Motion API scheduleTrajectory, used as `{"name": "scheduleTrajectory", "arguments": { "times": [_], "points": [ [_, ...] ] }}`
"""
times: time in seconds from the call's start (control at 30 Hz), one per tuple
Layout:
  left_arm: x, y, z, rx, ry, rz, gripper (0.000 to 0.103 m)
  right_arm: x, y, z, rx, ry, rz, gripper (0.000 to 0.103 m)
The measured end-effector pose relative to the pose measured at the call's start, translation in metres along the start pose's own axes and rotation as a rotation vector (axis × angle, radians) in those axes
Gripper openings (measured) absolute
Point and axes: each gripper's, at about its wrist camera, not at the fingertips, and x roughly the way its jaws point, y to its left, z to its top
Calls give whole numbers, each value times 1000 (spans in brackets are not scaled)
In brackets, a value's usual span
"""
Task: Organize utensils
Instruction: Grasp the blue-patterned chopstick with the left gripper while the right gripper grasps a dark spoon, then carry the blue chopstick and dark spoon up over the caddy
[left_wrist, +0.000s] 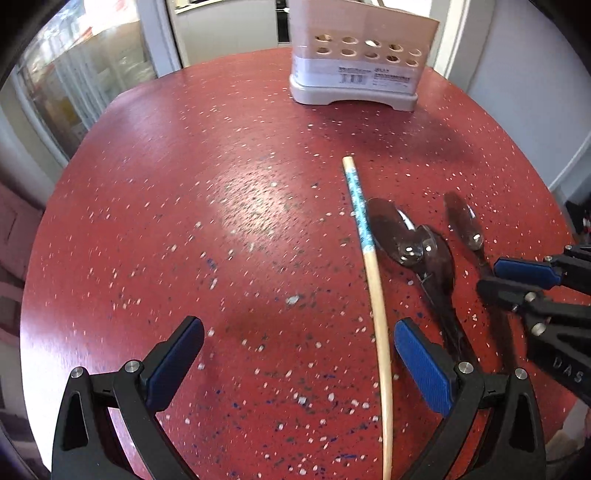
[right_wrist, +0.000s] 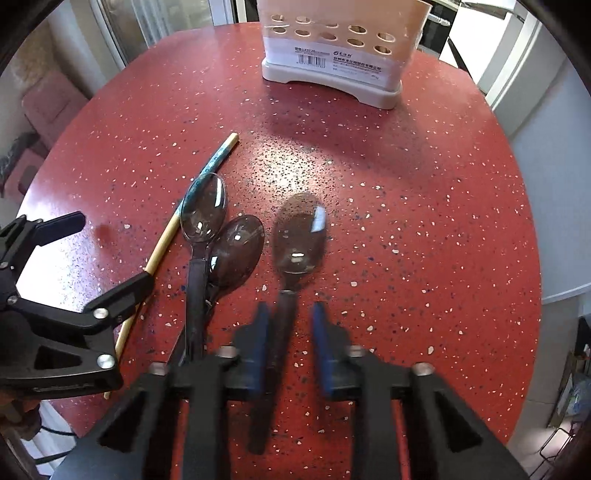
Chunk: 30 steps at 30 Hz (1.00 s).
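A cream chopstick (left_wrist: 376, 288) with a blue patterned end lies on the red speckled table (left_wrist: 184, 221). It runs between the fingers of my open left gripper (left_wrist: 299, 326), close to the right pad (left_wrist: 421, 365). To its right lie two overlapping clear spoons (left_wrist: 402, 236), with a third spoon (right_wrist: 301, 236) apart from them. My right gripper (right_wrist: 290, 314) is shut on that third spoon's dark handle; both look blurred. The left wrist view shows the right gripper (left_wrist: 491, 277) pinching the handle. The right wrist view shows the left gripper (right_wrist: 110, 251) straddling the chopstick (right_wrist: 218, 155).
A beige utensil holder (left_wrist: 354, 74) with round holes and a barcode label stands at the far edge of the table (right_wrist: 406, 221). The overlapping spoons (right_wrist: 221, 236) lie between the two grippers. Beyond the table are white door frames and a pink chair at the left.
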Motion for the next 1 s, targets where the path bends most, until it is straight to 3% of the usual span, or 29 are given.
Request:
{"name": "scheduleTrajectory", "arguments": {
  "times": [0.17, 0.27, 0.33, 0.5, 0.63, 0.67, 0.7, 0.73, 0.83, 1.0],
  "points": [
    [7, -7, 15, 32, 19, 6, 103, -1, -11, -1, 19, -5, 66, 13],
    [8, -10, 22, 52, 33, -27, 102, -5, -25, -4, 51, -22, 131, 13],
    [6, -15, 28, 72, 49, -54, 88, -9, -31, -5, 66, -36, 155, 13],
    [9, -31, 43, 144, 100, -60, 82, -20, -43, -12, 77, -72, 202, 13],
    [9, -38, 54, 152, 146, -91, 65, -32, -50, -13, 86, -98, 236, 13],
    [8, -40, 55, 159, 151, -105, 58, -36, -52, -14, 86, -105, 244, 13],
    [8, -42, 57, 168, 154, -98, 41, -40, -51, -15, 86, -111, 248, 13],
    [8, -42, 57, 171, 158, -99, 36, -44, -52, -15, 85, -120, 254, 13],
    [6, -41, 55, 152, 135, -95, 36, -50, -59, -16, 94, -136, 270, 13],
    [-20, -27, 45, 34, 11, -125, 36, -59, -73, -21, 103, -165, 304, 13]
  ]
}}
